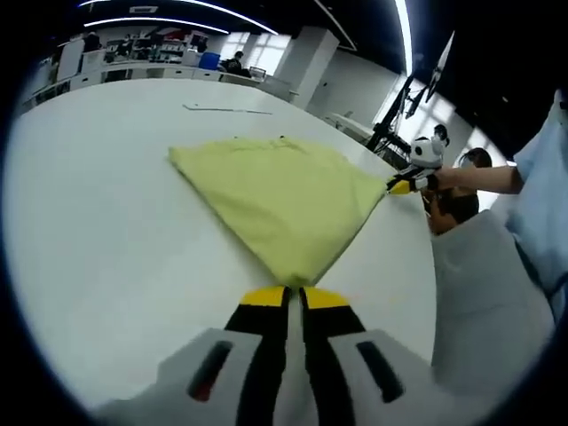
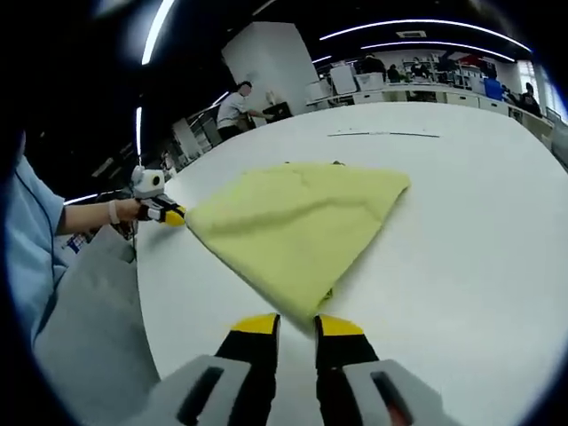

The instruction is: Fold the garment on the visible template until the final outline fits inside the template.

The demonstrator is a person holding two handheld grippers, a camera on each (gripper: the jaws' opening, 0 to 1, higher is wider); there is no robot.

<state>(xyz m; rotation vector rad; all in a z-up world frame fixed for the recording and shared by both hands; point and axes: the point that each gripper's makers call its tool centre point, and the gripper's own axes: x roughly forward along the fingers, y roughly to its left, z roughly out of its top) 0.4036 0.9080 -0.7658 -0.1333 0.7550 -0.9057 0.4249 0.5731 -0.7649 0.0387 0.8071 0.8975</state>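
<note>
A pale yellow garment [image 1: 280,195] lies folded into a rough triangle on the white table [image 1: 98,231]. Its near corner runs down into my left gripper [image 1: 295,297], whose yellow-tipped jaws stand almost together on the cloth. In the right gripper view the same garment [image 2: 297,222] points its corner at my right gripper [image 2: 297,327], whose jaws stand apart with bare table between them. The right gripper [image 1: 401,185] touches the garment's right corner in the left gripper view. The left gripper [image 2: 167,213] sits at its left corner in the right gripper view.
A thin dark line [image 1: 226,110] marks the table beyond the garment, also seen as a line [image 2: 382,134] in the right gripper view. The table edge [image 1: 433,266] runs close by, with grey floor beyond. Desks and seated people fill the background.
</note>
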